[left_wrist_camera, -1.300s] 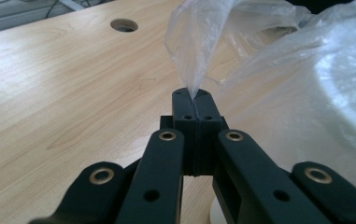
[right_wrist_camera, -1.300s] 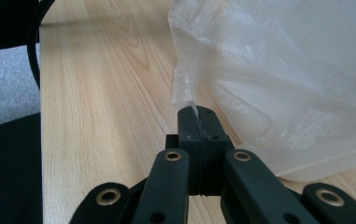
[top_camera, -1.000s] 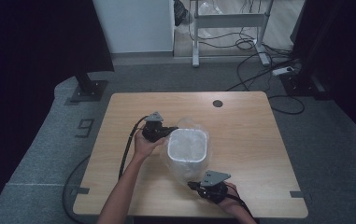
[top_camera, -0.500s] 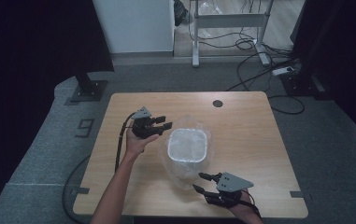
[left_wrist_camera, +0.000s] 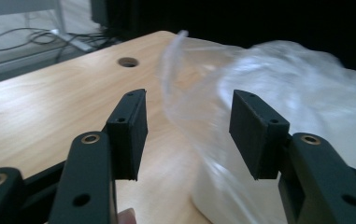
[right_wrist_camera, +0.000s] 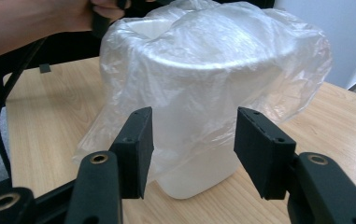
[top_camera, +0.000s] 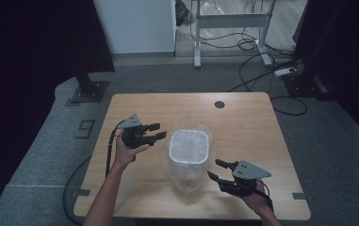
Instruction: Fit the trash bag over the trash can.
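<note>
The bin [top_camera: 190,149], a white plastic one with a thin clear bag [right_wrist_camera: 203,70] draped over its rim, stands near the middle of the table [top_camera: 248,122], upright. It looks empty and light, so I think it can slide or tip easily, and the bag is soft and slippery; better to pinch the loose film hanging on the bin's side. The left gripper [top_camera: 157,132] beside the bin and the right gripper [top_camera: 217,169] near it have jaws wide open, holding nothing.
</note>
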Available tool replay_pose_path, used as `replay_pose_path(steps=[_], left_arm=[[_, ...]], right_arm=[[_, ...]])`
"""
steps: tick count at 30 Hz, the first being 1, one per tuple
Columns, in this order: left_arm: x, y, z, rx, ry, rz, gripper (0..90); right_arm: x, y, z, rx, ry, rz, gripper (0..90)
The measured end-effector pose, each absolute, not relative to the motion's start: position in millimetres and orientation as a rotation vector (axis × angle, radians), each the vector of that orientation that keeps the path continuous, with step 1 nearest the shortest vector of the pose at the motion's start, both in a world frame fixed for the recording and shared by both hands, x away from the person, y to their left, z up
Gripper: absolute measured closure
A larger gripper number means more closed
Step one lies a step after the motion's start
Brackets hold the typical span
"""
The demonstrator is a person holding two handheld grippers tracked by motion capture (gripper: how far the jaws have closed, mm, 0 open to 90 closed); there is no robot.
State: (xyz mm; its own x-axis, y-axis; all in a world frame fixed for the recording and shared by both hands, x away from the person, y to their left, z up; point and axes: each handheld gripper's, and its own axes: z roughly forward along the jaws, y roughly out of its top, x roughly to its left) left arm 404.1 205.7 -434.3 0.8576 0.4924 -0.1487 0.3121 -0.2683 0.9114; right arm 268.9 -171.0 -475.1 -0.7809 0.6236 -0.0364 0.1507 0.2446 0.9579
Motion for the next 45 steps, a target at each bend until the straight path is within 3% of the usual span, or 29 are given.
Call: replay_pose_path(steps=[13,19,26,36,45], left_arm=[[384.3,209.3,-448.9,1.949,0.493,0.088,43.1],[384.6,207.0,-457.6,1.965,0.467,0.059,44.8],[383.4,201.7,-462.6,1.975,0.451,0.074,53.9],[380.3,200.4,-462.6,1.963,0.493,0.105,89.2],[379.5,197.5,-467.2,1.974,0.58,0.138,90.0]], right_arm=[[285.2,-174.0,-478.5,0.697,2.139,1.588,46.7],[292.4,-170.7,-480.6,0.678,2.158,1.626,54.3],[294.8,-166.1,-481.3,0.645,2.169,1.629,71.1],[293.1,-161.3,-480.7,0.623,2.149,1.589,88.7],[295.3,-160.8,-486.0,0.673,2.14,1.547,89.3]])
